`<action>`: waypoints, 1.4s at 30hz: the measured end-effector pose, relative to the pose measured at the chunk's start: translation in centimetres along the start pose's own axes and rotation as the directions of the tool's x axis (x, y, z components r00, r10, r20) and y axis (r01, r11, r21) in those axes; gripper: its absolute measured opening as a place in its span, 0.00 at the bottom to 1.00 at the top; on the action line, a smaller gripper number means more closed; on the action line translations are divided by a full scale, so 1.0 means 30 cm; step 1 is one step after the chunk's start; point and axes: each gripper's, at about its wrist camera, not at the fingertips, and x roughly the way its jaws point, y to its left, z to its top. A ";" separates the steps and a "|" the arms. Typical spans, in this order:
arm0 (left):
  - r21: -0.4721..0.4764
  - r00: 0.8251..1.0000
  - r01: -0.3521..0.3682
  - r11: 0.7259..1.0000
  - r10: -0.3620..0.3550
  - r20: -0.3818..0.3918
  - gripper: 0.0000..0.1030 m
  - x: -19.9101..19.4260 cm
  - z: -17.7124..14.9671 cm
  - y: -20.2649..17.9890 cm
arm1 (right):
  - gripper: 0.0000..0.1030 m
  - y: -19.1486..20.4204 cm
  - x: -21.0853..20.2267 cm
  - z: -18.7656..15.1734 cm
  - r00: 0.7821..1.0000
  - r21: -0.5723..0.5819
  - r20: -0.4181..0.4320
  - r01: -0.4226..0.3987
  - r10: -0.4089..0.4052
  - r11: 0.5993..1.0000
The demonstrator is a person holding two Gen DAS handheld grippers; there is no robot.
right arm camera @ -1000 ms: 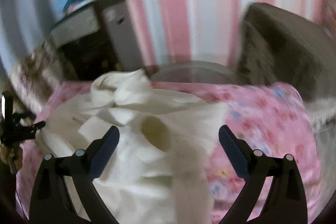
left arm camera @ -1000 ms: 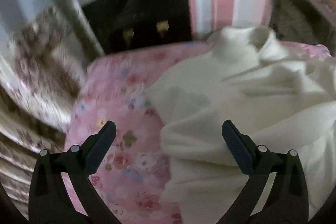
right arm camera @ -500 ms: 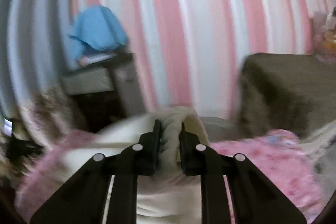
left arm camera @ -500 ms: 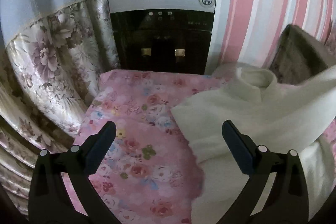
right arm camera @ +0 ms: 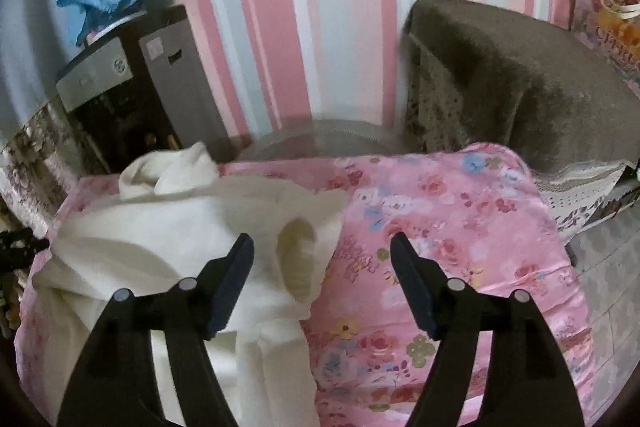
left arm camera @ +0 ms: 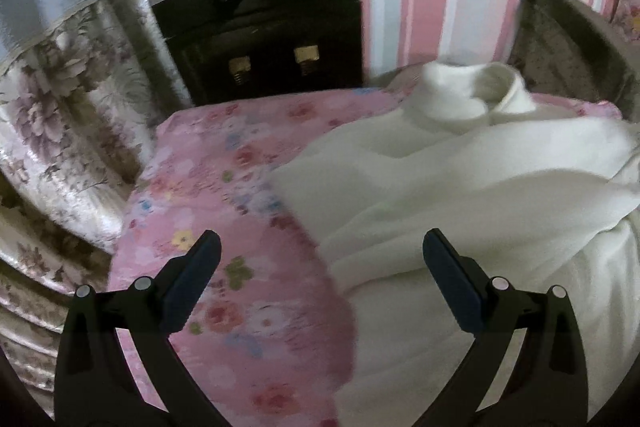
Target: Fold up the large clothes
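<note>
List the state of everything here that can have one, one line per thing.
white sweater: lying loose and rumpled on the floral cloth, not gripped
sweater collar: slumped, at the far end
sleeve cuff: gaping open, lying between the right fingers
left gripper: open, empty
right gripper: jaws opening, pads off the fabric
floral cloth: spread flat

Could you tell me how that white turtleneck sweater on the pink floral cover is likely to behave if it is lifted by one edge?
The white sweater will probably sag: it already lies in soft, rumpled folds. It looks thick and fleecy, so likely somewhat heavy, and should grip well. On the smooth-looking pink floral cover, it may slide when pushed.
</note>
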 end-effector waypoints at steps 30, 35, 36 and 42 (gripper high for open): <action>0.150 0.991 -0.079 0.985 0.095 -0.099 0.00 0.156 -0.119 -0.080 | 0.22 0.081 0.294 -0.077 0.976 -0.072 -0.208 -0.080 0.063 0.994; 0.111 0.992 -0.059 0.992 0.070 -0.102 0.00 0.154 -0.103 -0.068 | 0.25 0.084 0.270 -0.071 0.979 -0.087 -0.193 -0.078 0.060 0.993; 0.108 0.994 -0.054 0.993 0.065 -0.093 0.00 0.143 -0.105 -0.068 | 0.31 0.083 0.242 -0.072 0.982 -0.087 -0.178 -0.083 0.067 0.993; 0.032 0.997 -0.077 0.996 0.077 0.010 0.79 0.027 -0.122 -0.002 | 0.39 0.042 0.067 -0.087 0.989 -0.054 -0.089 -0.126 0.121 0.991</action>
